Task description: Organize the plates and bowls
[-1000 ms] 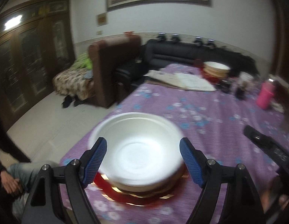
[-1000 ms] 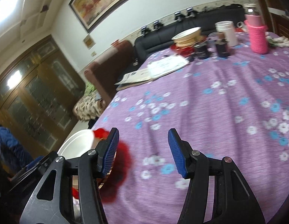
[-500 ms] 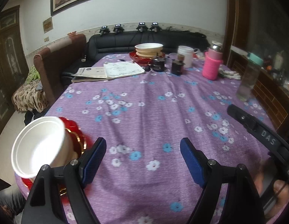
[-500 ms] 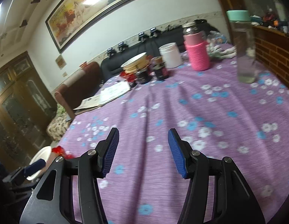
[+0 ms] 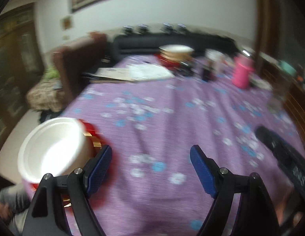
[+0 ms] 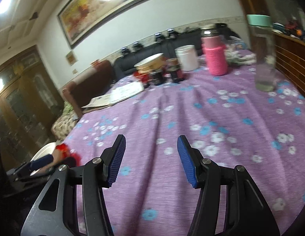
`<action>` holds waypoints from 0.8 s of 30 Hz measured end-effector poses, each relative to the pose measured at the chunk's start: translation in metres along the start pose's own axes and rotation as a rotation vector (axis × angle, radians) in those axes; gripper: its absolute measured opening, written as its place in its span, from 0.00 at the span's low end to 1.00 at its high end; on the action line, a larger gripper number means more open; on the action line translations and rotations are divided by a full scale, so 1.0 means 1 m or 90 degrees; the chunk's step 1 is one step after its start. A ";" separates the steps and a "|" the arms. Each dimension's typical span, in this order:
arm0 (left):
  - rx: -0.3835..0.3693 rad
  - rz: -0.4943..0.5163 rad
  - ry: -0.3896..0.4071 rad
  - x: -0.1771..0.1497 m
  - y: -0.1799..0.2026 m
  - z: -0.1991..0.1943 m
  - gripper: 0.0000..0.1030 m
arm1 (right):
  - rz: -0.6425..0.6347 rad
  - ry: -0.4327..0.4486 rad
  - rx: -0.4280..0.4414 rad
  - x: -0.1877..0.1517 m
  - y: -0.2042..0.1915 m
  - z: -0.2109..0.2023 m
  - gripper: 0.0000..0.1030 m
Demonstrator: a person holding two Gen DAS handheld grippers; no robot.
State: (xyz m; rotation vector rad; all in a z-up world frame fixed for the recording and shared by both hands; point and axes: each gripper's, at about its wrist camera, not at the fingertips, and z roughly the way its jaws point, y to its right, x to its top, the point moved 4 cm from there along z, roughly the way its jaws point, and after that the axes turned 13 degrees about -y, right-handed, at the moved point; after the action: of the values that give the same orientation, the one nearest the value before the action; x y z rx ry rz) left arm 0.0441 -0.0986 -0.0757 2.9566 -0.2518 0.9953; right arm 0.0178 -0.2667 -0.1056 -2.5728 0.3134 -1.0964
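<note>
- Here, my left gripper (image 5: 150,167) gapes wide, empty, just right of the white bowl (image 5: 52,147) stacked on the red plate (image 5: 93,135).
- My right gripper (image 6: 150,159) hovers wide, empty, ready over the purple tablecloth (image 6: 211,118).

We counted one white bowl (image 5: 52,149) near us, sitting on one red plate (image 5: 93,135). Far away on the tabletop (image 6: 191,157) stood one more stack of bowls (image 6: 150,64). We saw one pink bottle (image 6: 215,57), one white cup (image 6: 186,58), one clear bottle (image 6: 263,59) and two dark jars (image 6: 166,74). One pile of papers (image 6: 120,94) lay there too.
</note>
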 end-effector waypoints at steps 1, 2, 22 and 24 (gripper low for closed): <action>0.000 -0.017 0.007 0.001 -0.009 -0.003 0.79 | -0.016 -0.002 0.018 -0.001 -0.012 0.002 0.53; 0.001 -0.036 0.009 0.001 -0.020 -0.005 0.79 | -0.028 -0.003 0.029 -0.002 -0.020 0.003 0.54; 0.080 -0.228 -0.008 -0.019 -0.167 -0.013 0.79 | -0.256 -0.007 0.195 -0.031 -0.219 0.018 0.54; 0.081 -0.228 -0.005 -0.019 -0.170 -0.013 0.79 | -0.266 -0.010 0.198 -0.034 -0.228 0.021 0.54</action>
State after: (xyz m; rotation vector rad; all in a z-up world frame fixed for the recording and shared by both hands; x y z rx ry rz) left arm 0.0477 0.0727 -0.0699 2.9596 0.3432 0.9813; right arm 0.0261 -0.0412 -0.0556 -2.4151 -0.3894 -1.1482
